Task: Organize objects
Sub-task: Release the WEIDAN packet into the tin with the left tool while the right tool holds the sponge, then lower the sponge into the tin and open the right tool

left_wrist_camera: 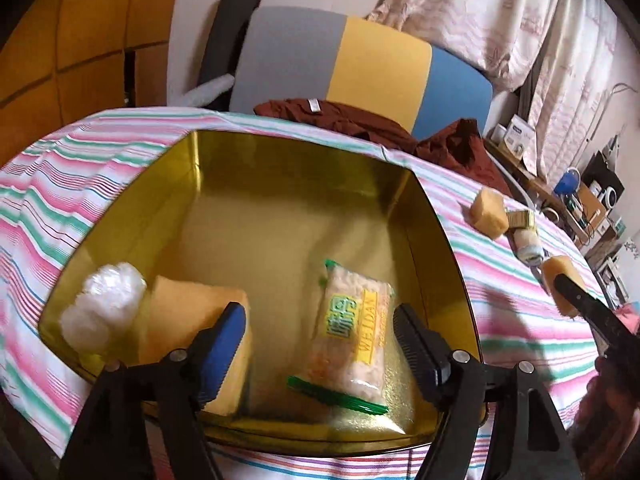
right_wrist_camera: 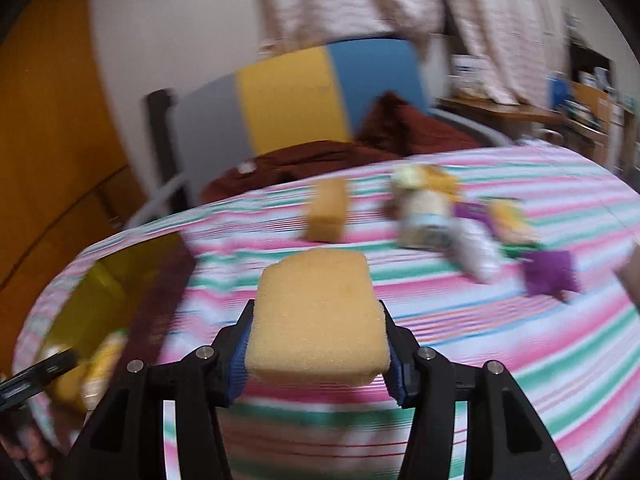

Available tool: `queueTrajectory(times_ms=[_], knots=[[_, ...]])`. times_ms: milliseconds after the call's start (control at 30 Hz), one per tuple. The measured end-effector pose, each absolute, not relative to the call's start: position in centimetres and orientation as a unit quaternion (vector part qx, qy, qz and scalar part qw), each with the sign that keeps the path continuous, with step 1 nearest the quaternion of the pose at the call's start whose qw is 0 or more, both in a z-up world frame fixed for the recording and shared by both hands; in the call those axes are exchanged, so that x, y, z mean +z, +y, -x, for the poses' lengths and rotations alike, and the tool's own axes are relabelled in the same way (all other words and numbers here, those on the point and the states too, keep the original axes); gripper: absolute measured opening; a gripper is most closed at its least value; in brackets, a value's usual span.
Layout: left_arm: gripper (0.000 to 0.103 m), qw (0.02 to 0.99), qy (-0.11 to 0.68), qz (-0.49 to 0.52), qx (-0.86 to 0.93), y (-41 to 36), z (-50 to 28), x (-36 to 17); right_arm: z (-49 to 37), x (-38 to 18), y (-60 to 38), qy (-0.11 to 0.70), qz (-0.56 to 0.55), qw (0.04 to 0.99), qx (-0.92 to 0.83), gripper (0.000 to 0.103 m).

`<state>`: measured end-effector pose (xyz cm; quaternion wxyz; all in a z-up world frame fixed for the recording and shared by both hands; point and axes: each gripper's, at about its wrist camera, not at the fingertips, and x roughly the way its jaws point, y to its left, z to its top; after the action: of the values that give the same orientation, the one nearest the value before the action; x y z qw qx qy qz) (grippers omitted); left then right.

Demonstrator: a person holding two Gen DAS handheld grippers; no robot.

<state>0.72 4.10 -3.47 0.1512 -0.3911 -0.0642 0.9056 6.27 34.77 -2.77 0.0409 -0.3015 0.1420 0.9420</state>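
A gold tin (left_wrist_camera: 248, 168) sits on the striped cloth. Inside lie a yellow sponge (left_wrist_camera: 188, 312), a white crumpled wrapper (left_wrist_camera: 104, 304) and a Weidan snack packet (left_wrist_camera: 352, 340). My left gripper (left_wrist_camera: 320, 348) is open above the tin, empty, over the packet. My right gripper (right_wrist_camera: 316, 344) is shut on a yellow sponge (right_wrist_camera: 320, 320), held above the cloth right of the tin (right_wrist_camera: 116, 280); it also shows in the left wrist view (left_wrist_camera: 564, 284). Another sponge (right_wrist_camera: 328, 216) and several small packets (right_wrist_camera: 424, 216) lie farther back.
The table wears a pink, green and white striped cloth (left_wrist_camera: 516, 280). A dark red garment (left_wrist_camera: 360, 120) lies at its far edge, before a grey, yellow and blue chair back (left_wrist_camera: 376, 64). Purple items (right_wrist_camera: 548, 272) lie on the right. A cluttered shelf (left_wrist_camera: 580, 192) stands far right.
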Motion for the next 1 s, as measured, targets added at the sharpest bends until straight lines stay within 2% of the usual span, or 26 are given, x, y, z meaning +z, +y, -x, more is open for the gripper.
queueTrajectory(times_ms=[167, 600, 800, 1000], knots=[[0.084, 0.125, -0.089, 0.382, 0.911, 2.2, 0.0, -2.5, -5.2, -1.7, 30.0, 0.13, 0.31, -0.026, 0.941, 0.054], [0.087, 0.05, -0.137, 0.369, 0.918, -2.9, 1.6, -1.2, -1.9, -1.6, 20.5, 0.086, 0.358, -0.132, 0.92, 0.054], [0.087, -0.003, -0.17, 0.372, 0.913, -5.6, 1.9, -1.4, 1.4, -3.0, 15.7, 0.077, 0.421, -0.158, 0.89, 0.054], [0.09, -0.032, -0.195, 0.369, 0.908, -7.3, 1.8, -1.4, 3.6, -3.4, 13.3, 0.08, 0.425, -0.155, 0.888, 0.057]])
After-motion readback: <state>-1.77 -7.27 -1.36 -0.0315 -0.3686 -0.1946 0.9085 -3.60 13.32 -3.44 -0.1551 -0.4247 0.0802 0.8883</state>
